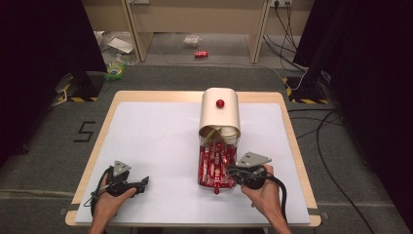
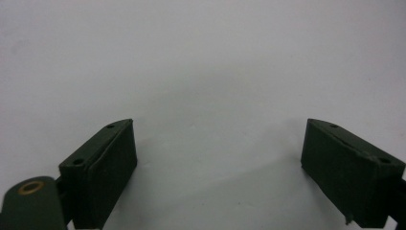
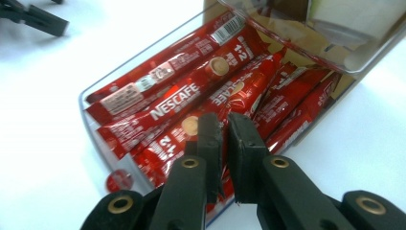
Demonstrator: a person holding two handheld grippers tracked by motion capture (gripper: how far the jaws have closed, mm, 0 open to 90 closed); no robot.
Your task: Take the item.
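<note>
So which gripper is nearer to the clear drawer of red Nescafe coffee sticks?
The right gripper. Its nearly closed jaws sit at the near right edge of the drawer, over the coffee sticks. The left gripper rests apart, off to the drawer's left, open on the white table.

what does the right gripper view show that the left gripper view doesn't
Right gripper view alone: the right gripper, jaws nearly closed with only a thin gap, above red Nescafe sachets packed in a clear drawer, beside a small round red knob. Left gripper view alone: the left gripper, jaws wide apart and holding nothing. Both share the white table surface.
</note>
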